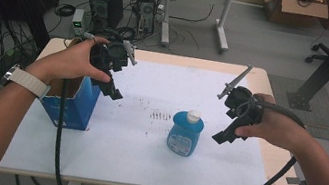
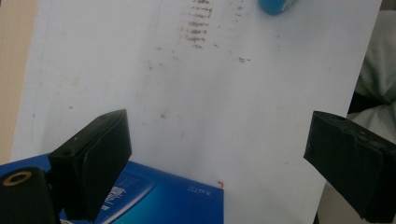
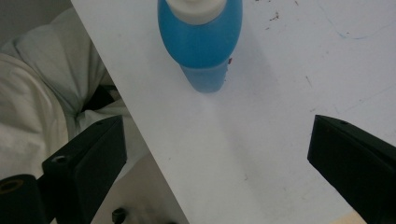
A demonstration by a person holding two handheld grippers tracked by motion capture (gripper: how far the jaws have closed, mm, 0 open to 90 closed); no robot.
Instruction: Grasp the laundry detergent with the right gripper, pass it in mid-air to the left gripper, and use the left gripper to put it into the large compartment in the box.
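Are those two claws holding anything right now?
No. The left claw hangs open above the blue box, and the right claw is open beside the blue bottle; neither touches anything.

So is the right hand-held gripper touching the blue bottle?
Apart. In the right gripper view, bare white table lies between the open right hand-held gripper and the blue bottle.

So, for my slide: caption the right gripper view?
Open right tongs poised above a blue soap bottle on the white table.

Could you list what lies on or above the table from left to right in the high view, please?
Blue box → left gripper → blue bottle → right gripper.
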